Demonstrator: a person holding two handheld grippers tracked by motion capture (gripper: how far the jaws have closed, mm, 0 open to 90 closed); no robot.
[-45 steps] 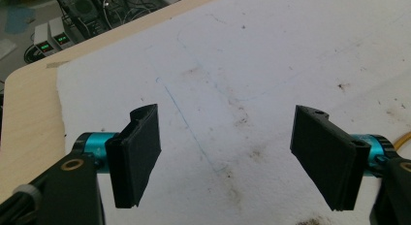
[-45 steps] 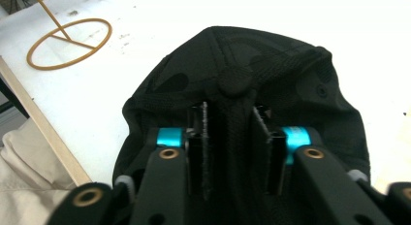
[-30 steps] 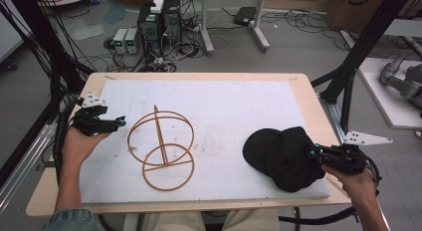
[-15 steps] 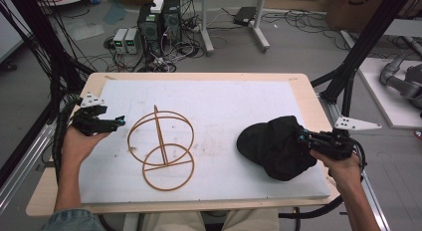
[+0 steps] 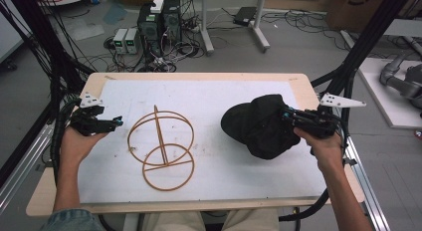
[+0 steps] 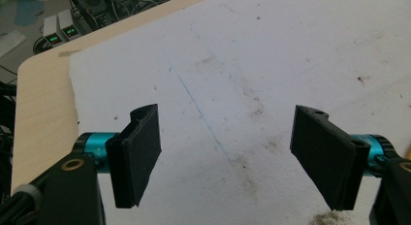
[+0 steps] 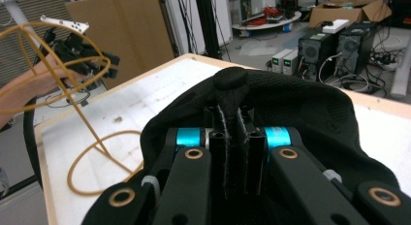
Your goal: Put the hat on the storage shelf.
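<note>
Here the right gripper has its jaws clenched on a fold of the black cap (the crown button sits just beyond them), and the cap rests on the white mat at the right, well apart from the wire hat stand. The left gripper, jaws spread over bare mat, holds nothing. Likely the cap goes onto the stand: keep the pinch firm, lift clear before crossing, and steady the stand with the free gripper.

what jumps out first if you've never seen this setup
The black cap at the table's right, its fabric pinched in the shut right gripper. Next, the tan wire hat stand of rings left of centre on the white mat. The left gripper hangs open beside the stand, holding nothing.
</note>
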